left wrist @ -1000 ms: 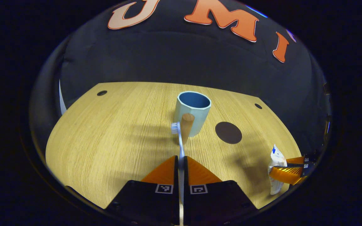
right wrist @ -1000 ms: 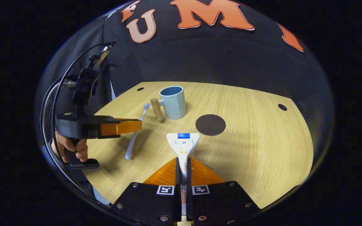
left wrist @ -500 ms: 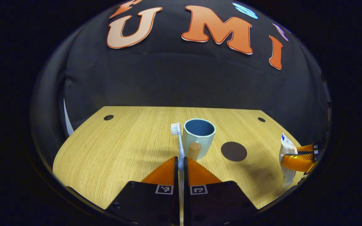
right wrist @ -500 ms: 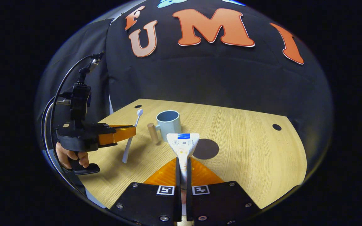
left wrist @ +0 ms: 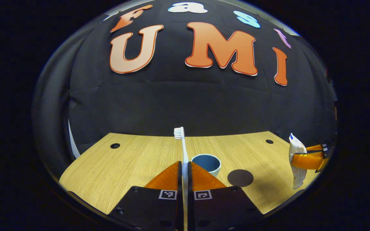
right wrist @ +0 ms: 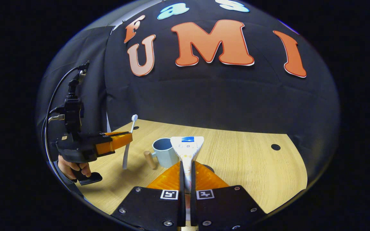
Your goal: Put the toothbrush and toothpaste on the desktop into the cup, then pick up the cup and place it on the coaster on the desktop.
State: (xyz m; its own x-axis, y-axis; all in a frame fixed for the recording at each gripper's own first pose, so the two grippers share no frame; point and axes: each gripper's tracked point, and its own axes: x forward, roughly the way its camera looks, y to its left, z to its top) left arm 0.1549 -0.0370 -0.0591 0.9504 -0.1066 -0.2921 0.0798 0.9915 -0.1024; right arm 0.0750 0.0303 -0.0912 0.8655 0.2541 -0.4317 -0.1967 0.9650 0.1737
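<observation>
Booth: black cloth wall behind a light wood desktop (left wrist: 120, 166) with small round holes near its far corners.

Item 1, cup (left wrist: 206, 163): pale blue, upright, mouth open to the top, standing about mid-desktop; in the right gripper view its wooden handle (right wrist: 149, 159) sticks out toward the left edge. I judge it is left free-standing so both items can drop in from above.

Item 2, coaster (left wrist: 240, 178): dark disc lying flat just beside the cup, toward the right edge, bare.

Item 3, toothbrush (left wrist: 182, 146): I have the left gripper (left wrist: 185, 166) clamped narrow on its handle. Long axis near upright, bristle head up and away from the fingers, tail hanging below, clear of the desktop. I judge this pose suits lowering it tail-first.

Item 4, toothpaste (right wrist: 187, 150): I have the right gripper (right wrist: 186, 173) pinched tight on the tube. Long axis runs along the fingers, the flat crimped end pointing forward and up; its cap end is hidden between the fingers. It is lifted above the desktop near the front edge.
</observation>
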